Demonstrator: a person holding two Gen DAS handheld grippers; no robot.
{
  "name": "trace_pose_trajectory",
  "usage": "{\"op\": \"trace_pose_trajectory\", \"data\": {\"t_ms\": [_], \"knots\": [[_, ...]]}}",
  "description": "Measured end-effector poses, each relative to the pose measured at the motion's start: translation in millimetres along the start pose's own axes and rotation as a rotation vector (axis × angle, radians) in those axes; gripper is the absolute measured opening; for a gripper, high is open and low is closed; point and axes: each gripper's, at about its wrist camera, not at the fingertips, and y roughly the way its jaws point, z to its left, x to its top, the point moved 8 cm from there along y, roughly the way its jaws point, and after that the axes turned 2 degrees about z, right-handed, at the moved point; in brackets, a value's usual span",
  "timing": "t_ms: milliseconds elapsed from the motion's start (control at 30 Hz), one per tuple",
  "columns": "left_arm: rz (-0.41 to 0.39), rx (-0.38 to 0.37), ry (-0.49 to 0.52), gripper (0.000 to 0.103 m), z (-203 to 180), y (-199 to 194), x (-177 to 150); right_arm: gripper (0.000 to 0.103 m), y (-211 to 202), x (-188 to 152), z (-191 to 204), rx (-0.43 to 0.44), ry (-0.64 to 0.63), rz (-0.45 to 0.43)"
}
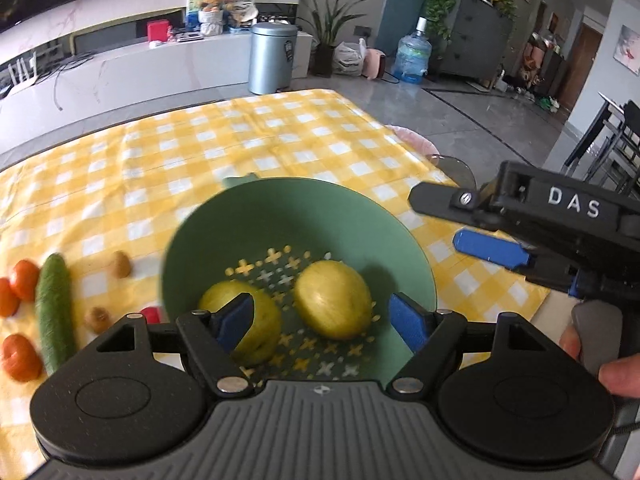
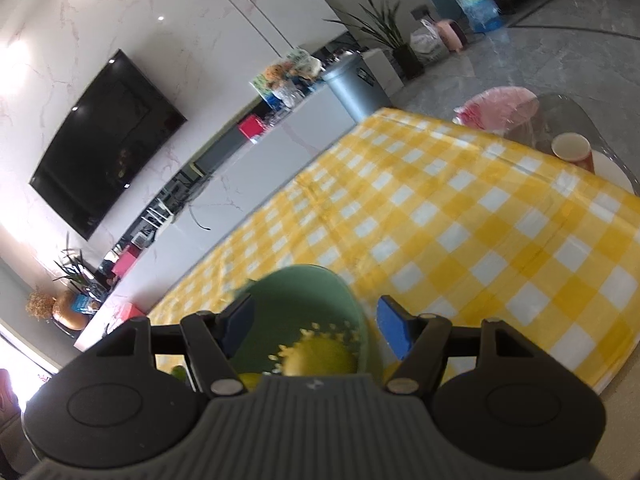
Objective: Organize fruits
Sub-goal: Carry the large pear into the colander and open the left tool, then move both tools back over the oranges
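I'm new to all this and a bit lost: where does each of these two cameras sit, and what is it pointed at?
Left wrist view: sits on the left tongs, looking down into the green colander with two yellow fruits; the right tongs and some fingers show too.
Right wrist view: sits on the right tongs, looking across the checked tablecloth toward a TV; only its own tongs show.
Shared: colander, tablecloth, grey bin.
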Motion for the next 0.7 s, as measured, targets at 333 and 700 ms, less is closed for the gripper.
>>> {"op": "trace_pose_trajectory", "data": {"t_ms": [333, 700], "knots": [[-0.097, 0.144, -0.112, 0.090, 53, -67, -13, 0.082, -26, -13, 72, 0.069, -0.123, -0.020], [-0.216, 0.171, -0.308, 0.090, 129, -125, -43, 0.085, -31, -58, 157, 0.128, -0.287, 0.041]]}}
